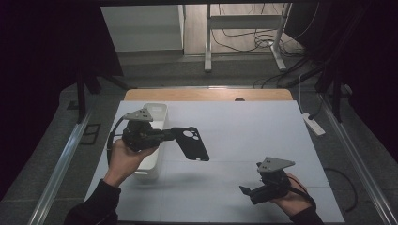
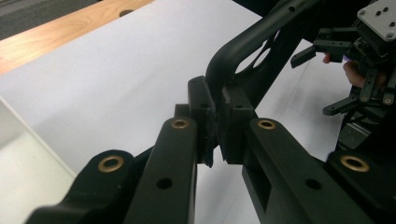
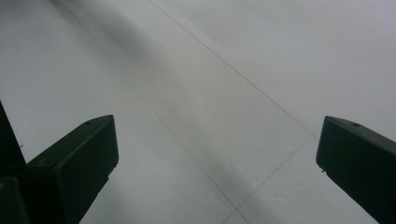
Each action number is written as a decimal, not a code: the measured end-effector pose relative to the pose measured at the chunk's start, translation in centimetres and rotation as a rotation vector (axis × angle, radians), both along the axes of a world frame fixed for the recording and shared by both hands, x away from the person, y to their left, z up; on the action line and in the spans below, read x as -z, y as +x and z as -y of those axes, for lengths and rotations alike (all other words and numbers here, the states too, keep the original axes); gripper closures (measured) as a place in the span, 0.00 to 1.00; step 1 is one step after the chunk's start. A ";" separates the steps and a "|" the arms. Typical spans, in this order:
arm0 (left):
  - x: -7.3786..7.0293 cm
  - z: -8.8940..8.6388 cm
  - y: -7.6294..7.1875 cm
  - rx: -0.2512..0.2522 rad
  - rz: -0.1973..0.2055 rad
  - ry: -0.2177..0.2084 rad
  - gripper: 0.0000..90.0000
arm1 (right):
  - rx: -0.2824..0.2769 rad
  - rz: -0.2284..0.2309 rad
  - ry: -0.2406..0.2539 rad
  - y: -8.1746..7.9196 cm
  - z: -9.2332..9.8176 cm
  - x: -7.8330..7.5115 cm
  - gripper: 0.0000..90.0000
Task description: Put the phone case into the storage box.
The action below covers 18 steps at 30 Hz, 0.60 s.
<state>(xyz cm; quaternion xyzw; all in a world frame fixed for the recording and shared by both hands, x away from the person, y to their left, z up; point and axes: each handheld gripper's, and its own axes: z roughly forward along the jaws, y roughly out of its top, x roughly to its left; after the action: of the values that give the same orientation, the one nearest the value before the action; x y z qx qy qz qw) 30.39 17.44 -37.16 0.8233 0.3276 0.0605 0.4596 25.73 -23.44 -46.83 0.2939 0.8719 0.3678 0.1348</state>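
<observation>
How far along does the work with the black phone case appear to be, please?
Done: the left gripper has the phone case clamped and lifted off the table. In hand: it hangs beside the white bin. The right gripper is open, empty. Left: setting the case down, perhaps in the bin.

Phone case (image 1: 191, 143) right of bin (image 1: 155, 112); above table (image 1: 244, 126)
</observation>
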 end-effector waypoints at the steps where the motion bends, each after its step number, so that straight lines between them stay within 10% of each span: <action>1: -0.1 -0.1 0.0 -0.002 0.001 0.000 0.95 | 0.008 -0.001 0.004 0.0 0.2 0.0 0.00; 18: -2.0 -2.1 0.8 -0.027 0.016 0.003 0.95 | 0.124 -0.043 0.021 -0.6 3.4 0.1 0.00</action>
<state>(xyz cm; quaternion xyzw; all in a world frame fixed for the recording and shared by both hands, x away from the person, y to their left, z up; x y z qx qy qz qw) 31.19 19.50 -35.17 0.8191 0.3349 0.0736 0.4599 25.11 -26.85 -46.93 0.3568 0.8507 0.3614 0.1355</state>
